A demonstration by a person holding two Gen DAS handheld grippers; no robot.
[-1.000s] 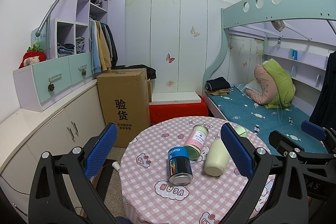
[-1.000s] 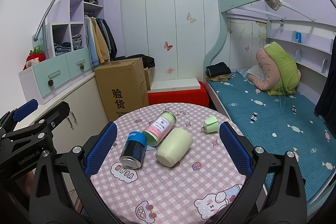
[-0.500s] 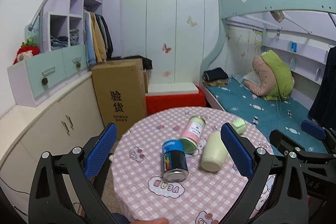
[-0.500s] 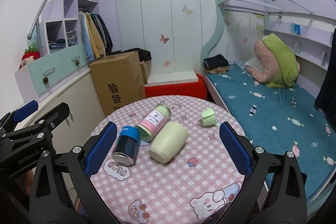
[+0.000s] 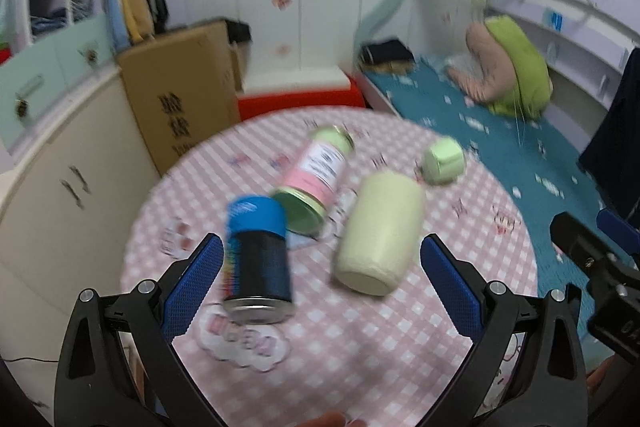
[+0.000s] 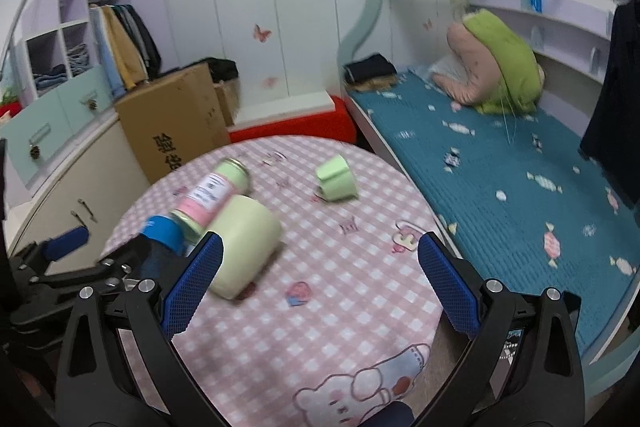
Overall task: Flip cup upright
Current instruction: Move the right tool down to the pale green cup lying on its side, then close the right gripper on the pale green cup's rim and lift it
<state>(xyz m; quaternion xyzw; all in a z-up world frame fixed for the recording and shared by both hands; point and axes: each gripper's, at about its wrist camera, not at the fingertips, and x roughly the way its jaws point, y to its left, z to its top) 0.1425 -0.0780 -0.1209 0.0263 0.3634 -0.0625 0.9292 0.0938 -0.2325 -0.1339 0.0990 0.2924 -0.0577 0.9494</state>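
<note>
Cup (image 5: 378, 233), pale green and large, lying on its side on the round pink checked table (image 5: 360, 339), at about 1 o'clock from the left gripper (image 5: 322, 277) and nearer its right pad. Left gripper spread wide, blue pads apart, nothing between them, hovering over the near edge of the table. At 11 o'clock from it, just off the left pad, a blue-capped dark can (image 5: 258, 259) on its side, metal base toward the camera. Beyond that, at 12 o'clock, a pink and green jar (image 5: 316, 173), also lying down, its lid end close beside the cup. Farther out at 2 o'clock, a small light green cup (image 5: 443, 161), tipped over, apart from the rest. Right gripper (image 6: 320, 283) likewise spread wide and holding nothing; large cup (image 6: 244, 245) at its 10 o'clock, partly behind the left pad. Small cup (image 6: 337, 179) at 12 o'clock, well apart. Past the table: cardboard box (image 6: 176, 125) at 10 o'clock, bed with teal cover (image 6: 500, 179) at 2 o'clock. Both views blurred.
</note>
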